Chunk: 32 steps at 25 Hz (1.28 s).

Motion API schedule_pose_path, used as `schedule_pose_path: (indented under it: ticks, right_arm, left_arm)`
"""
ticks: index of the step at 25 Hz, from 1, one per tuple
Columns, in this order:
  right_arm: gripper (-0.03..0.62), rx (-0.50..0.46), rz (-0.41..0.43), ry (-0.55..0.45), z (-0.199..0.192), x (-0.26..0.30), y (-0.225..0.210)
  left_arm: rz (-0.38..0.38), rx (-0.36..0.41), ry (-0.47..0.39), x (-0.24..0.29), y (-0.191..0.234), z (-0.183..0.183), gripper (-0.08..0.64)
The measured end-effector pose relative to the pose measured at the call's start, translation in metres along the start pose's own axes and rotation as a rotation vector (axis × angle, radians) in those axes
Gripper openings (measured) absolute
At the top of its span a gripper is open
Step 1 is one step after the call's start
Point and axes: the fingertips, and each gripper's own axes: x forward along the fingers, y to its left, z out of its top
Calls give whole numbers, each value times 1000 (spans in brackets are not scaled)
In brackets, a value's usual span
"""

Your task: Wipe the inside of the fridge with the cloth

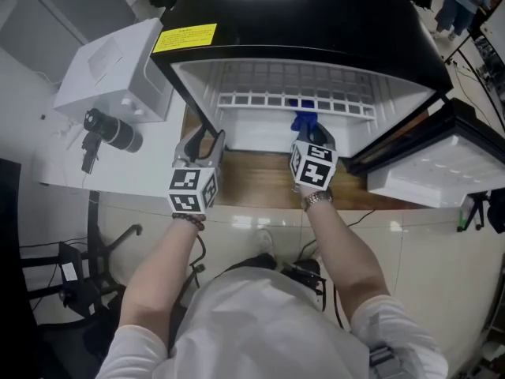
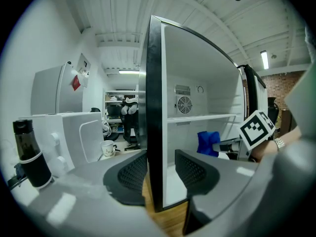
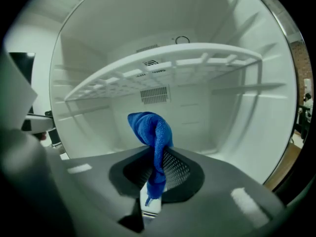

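Note:
A small black fridge (image 1: 316, 22) stands open on a wooden top (image 1: 252, 181), its white inside and wire shelf (image 1: 296, 101) showing. My right gripper (image 1: 309, 134) is at the fridge mouth below the shelf (image 3: 163, 65), shut on a bunched blue cloth (image 3: 155, 132) that sticks up from between its jaws. The cloth (image 1: 304, 121) is also blue in the head view and shows as a blue patch (image 2: 207, 142) in the left gripper view. My left gripper (image 2: 157, 174) straddles the black front edge of the fridge's left wall (image 2: 153, 107), one jaw outside and one inside, closed on it.
The fridge door (image 1: 442, 164) hangs open to the right. A white box-like appliance (image 1: 118, 73) and a black cylinder (image 1: 114, 130) sit on the white table left of the fridge. A fan grille (image 2: 183, 104) is on the back wall inside.

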Motion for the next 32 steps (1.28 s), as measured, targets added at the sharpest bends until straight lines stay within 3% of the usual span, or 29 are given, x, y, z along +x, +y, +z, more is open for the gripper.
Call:
schedule_pose_path:
  ticks: [7,13,19,32]
  right_arm:
    - [38,-44,205,5,-10,-9,104]
    - [38,-87,295,94,-52,-2,157]
    - [38,-141,236,184,-90,15,139]
    - [38,-122,92,191,-91,5,54]
  left_arm:
    - [-4,-1,3,0,0,-1,166]
    - [-6,-4,7,1,0,0,167]
    - [-7,-1,8,1,0,0,167]
    - [3,-7,7,-2,1,-2,170]
